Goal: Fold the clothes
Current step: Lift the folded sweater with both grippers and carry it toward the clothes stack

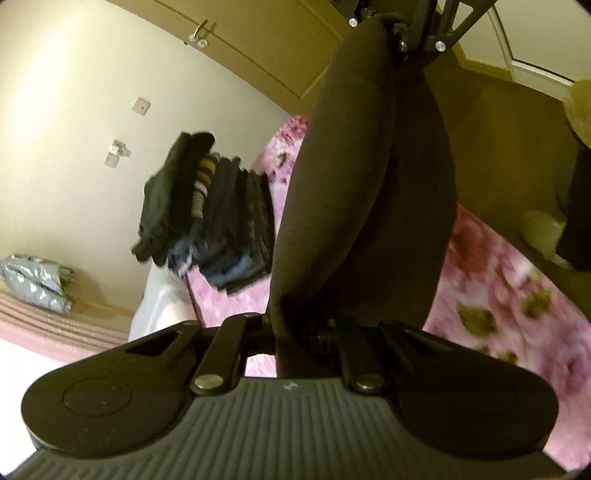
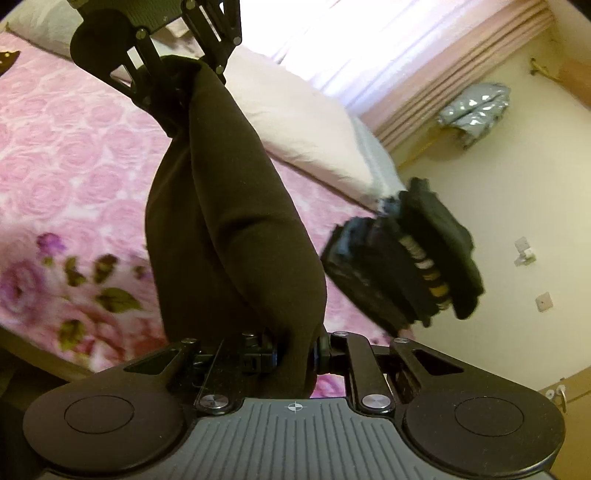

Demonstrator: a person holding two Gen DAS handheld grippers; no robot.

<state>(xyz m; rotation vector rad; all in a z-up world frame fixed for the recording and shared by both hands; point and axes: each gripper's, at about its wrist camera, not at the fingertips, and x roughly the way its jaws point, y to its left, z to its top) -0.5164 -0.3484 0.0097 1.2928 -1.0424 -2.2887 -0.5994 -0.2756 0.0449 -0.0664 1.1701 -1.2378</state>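
Dark brown garment [image 1: 354, 192], bunched, stretched between grippers

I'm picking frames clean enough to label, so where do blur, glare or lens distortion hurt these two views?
Left wrist view: the bedspread at right is smeared by motion, the clothes stack is soft, and fisheye bends the wall and cupboard lines. Right wrist view: the window is blown out to white, the stack is blurred, and the dark garment shows little detail.
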